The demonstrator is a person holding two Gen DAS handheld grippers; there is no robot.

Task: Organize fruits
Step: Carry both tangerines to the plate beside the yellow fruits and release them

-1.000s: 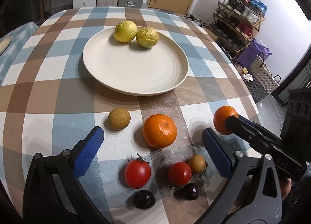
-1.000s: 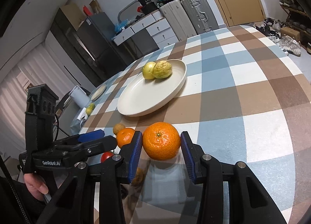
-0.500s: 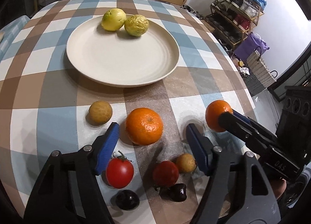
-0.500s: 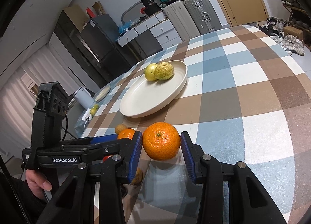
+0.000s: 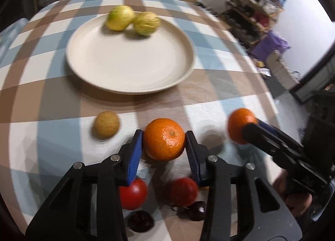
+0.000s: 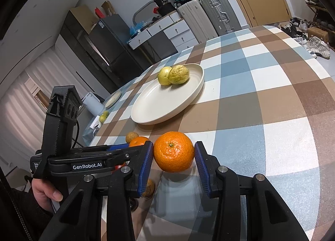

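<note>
A cream plate point(image 5: 129, 67) holds two yellow-green fruits point(image 5: 134, 20); it also shows in the right wrist view point(image 6: 167, 103). My left gripper point(image 5: 164, 146) is shut on an orange point(image 5: 164, 141) that sits on the checked cloth. My right gripper point(image 6: 173, 157) is shut on a second orange point(image 6: 173, 152) and holds it just above the cloth; that orange also shows in the left wrist view point(image 5: 239, 124). A small tan fruit point(image 5: 106, 124) lies left of the left gripper.
Two red tomatoes point(image 5: 133, 194) and dark cherries point(image 5: 140, 221) lie on the cloth under the left gripper. The round table's edge point(image 5: 270, 98) runs on the right, with a shoe rack point(image 5: 255, 10) beyond. Suitcases point(image 6: 209, 17) and drawers stand behind the table.
My left gripper moved forward over the table orange and its jaws closed from wide open onto it. My right gripper kept holding its orange nearly still.
</note>
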